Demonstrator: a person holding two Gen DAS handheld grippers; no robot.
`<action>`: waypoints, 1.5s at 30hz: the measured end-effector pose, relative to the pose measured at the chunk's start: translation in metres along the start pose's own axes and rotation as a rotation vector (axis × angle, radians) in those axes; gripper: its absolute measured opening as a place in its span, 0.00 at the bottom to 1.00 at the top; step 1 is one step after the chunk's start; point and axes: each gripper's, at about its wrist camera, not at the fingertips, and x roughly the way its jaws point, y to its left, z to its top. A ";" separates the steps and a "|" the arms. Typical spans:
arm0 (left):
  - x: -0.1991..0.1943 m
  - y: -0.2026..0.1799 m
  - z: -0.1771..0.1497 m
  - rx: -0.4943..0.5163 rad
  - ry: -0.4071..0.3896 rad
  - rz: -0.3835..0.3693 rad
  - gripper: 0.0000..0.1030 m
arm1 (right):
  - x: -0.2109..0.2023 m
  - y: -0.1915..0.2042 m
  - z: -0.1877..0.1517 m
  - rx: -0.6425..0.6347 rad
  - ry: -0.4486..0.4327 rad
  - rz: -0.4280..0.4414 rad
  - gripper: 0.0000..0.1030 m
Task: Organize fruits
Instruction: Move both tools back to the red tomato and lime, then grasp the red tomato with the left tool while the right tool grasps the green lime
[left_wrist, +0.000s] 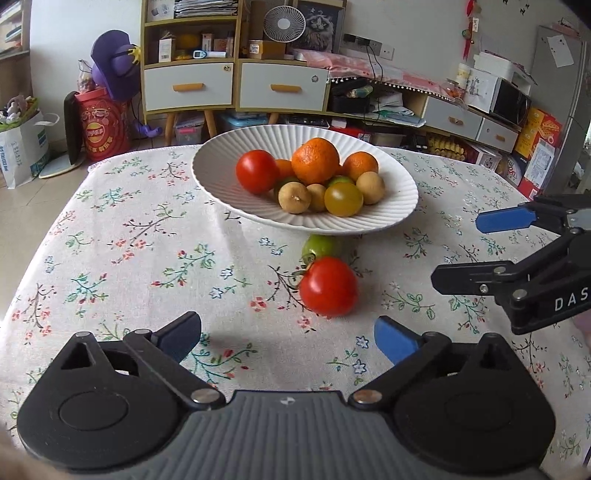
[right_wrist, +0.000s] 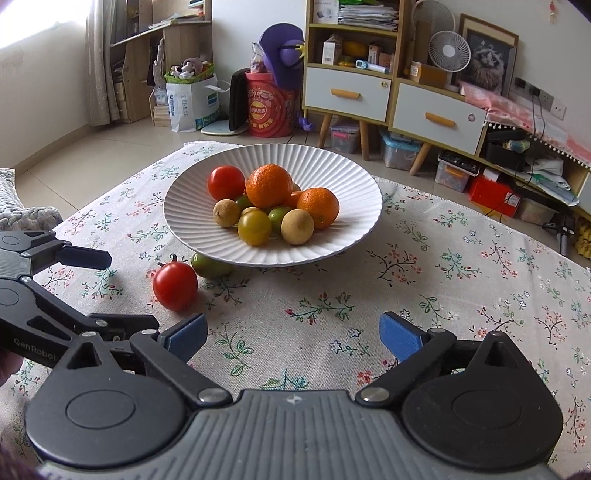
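Two strays outside white ribbed bowl (left_wrist: 388, 218) on floral cloth: round red tomato (left_wrist: 328, 286), green tomato (left_wrist: 322, 246) behind it. Red one lay just ahead of left gripper (left_wrist: 291, 338), nearer than right gripper (right_wrist: 293, 334). Both spread wide, empty.

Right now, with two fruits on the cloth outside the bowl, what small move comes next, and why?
Probably ease the open left gripper forward around the red tomato. It lies straight ahead on the tablecloth, nearer than the green tomato beside the bowl.
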 end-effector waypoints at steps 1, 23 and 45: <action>0.001 -0.001 0.000 0.001 0.002 -0.008 0.88 | 0.001 0.000 0.000 0.001 -0.002 0.001 0.97; -0.011 0.015 -0.002 0.038 0.022 -0.028 0.32 | 0.024 0.021 0.005 0.040 0.029 0.041 0.94; -0.028 0.046 -0.016 0.006 0.010 -0.023 0.32 | 0.044 0.053 0.018 0.011 0.020 -0.008 0.31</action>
